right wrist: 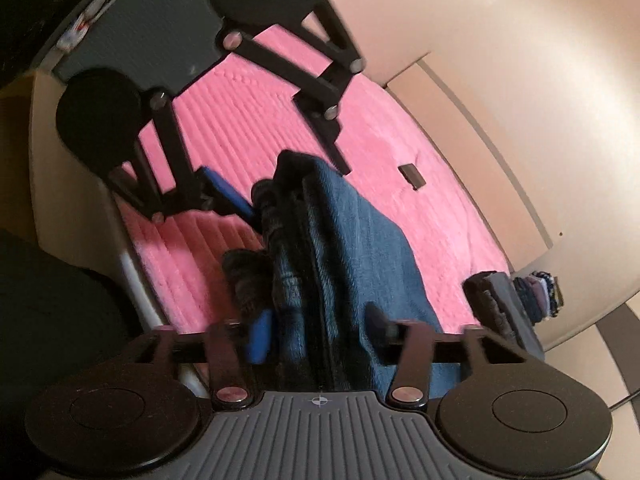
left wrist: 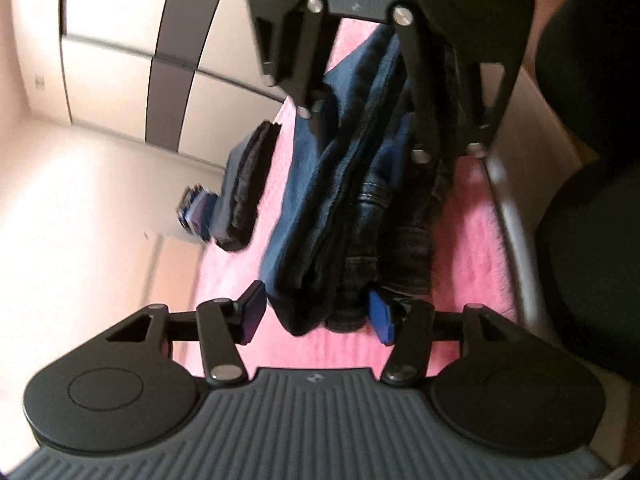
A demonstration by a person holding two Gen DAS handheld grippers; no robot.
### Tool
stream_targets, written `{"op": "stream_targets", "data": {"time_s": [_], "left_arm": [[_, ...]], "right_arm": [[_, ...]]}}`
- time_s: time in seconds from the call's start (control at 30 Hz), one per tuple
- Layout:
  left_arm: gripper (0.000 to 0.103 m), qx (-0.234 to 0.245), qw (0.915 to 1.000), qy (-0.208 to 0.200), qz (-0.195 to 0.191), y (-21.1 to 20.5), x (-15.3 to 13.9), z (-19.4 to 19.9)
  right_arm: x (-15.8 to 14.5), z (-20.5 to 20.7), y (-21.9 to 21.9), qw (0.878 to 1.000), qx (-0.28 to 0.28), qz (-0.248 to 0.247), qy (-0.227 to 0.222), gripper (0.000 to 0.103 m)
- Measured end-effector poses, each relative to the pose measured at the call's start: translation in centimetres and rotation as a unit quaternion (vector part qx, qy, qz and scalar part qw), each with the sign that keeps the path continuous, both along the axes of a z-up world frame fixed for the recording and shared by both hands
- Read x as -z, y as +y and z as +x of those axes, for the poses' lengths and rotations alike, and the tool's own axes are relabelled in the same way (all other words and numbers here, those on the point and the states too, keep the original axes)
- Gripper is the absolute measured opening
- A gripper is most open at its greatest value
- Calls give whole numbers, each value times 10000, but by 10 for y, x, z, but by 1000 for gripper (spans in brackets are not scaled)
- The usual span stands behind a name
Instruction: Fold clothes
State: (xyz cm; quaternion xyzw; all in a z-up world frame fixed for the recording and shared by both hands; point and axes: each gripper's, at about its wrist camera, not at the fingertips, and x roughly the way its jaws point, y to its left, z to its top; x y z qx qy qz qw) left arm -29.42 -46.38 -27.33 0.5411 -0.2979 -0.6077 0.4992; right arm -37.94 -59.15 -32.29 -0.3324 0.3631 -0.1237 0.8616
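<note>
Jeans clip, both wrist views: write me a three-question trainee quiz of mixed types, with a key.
1. True or false: the folded jeans lie on a pink blanket.
2. Which grippers have fingers on either side of the jeans? A) only the left gripper B) only the right gripper C) both
3. Fill in: near the blanket's edge sits a stack of ____ dark clothes.

Key: 1 true; 2 C; 3 folded
</note>
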Motion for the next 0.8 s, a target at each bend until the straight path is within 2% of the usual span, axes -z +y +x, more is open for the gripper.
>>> {"op": "stream_targets", "data": {"time_s": [0.07, 0.1, 0.17, 0.23, 0.3, 0.37, 0.43, 0.5, 0.53, 0.6, 0.67, 0.73, 0.8], "left_arm": [[56, 32, 10000, -23, 32, -2, -2, 2], [48, 43, 10000, 1, 78, -4, -3, 3], [41, 105, 9998, -54, 150, -6, -3, 4], [35, 227, 9995, -186, 142, -11, -7, 6], [33, 387, 9985, -379, -6, -16, -16, 6], [32, 500, 9959, -514, -546, -20, -31, 4], [31, 609, 9891, -566, -1213, -23, -45, 1], [30, 687, 9840, -308, -1616, -20, -49, -3], [30, 697, 9853, -218, -1542, -21, -44, -2], [30, 567, 9941, -220, -893, -29, -21, 4], [30, 394, 9984, -302, -284, -32, 3, 9], [31, 272, 9990, -301, -174, -29, 14, 15], [31, 214, 9995, -199, -113, -27, 11, 18]], "right_arm": [[2, -1, -2, 10000, 89, 9, -38, 55], [2, -1, -6, 9998, 178, 58, -70, 54], [3, -1, -12, 9995, 267, 189, -11, 54], [4, -1, -21, 9988, 294, 374, 65, 29], [-3, -2, -24, 9994, 288, 189, -26, 23], [-17, -6, -26, 9975, 492, -280, -433, 21], [-32, -18, -26, 9872, 758, -925, -1056, 20], [-33, -26, -27, 9798, 869, -1215, -1331, 21], [-25, -24, -29, 9839, 831, -1112, -1127, 21], [-7, -19, -32, 9905, 748, -909, -716, 21], [15, -10, -31, 9948, 586, -767, -331, 21], [22, -3, -28, 9958, 589, -632, -291, 21], [20, -2, -31, 9963, 587, -547, -298, 21]]}}
